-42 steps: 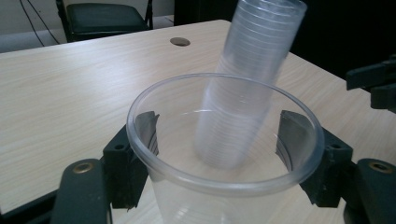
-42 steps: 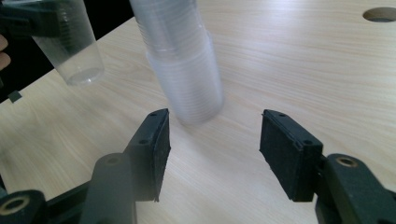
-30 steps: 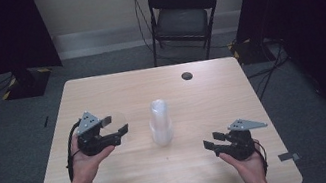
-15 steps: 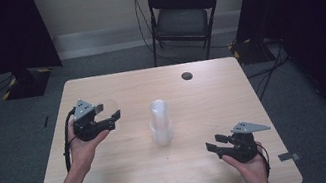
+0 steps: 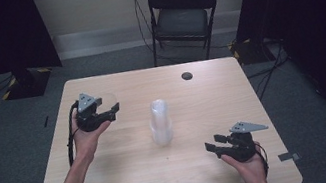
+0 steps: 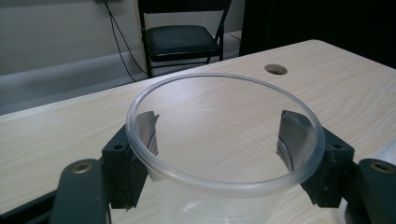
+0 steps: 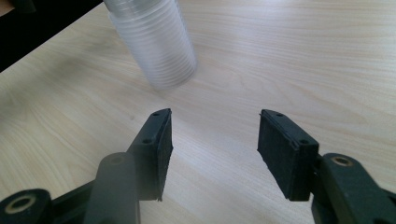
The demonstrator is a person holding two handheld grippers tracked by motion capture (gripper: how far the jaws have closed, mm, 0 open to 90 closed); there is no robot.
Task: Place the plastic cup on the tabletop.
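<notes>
Table [image 5: 116, 181] – cup stack [image 5: 161, 125] centre; chair [image 5: 182, 17], maybe cable hole [image 5: 187, 75] behind.

We see two black grippers: the left gripper [image 5: 113, 111] and right gripper [image 5: 212, 143], each topped by a grey three-cornered plate, with brass-ringed screw holes, ribbed pads, a black cable; bare forearms.
</notes>
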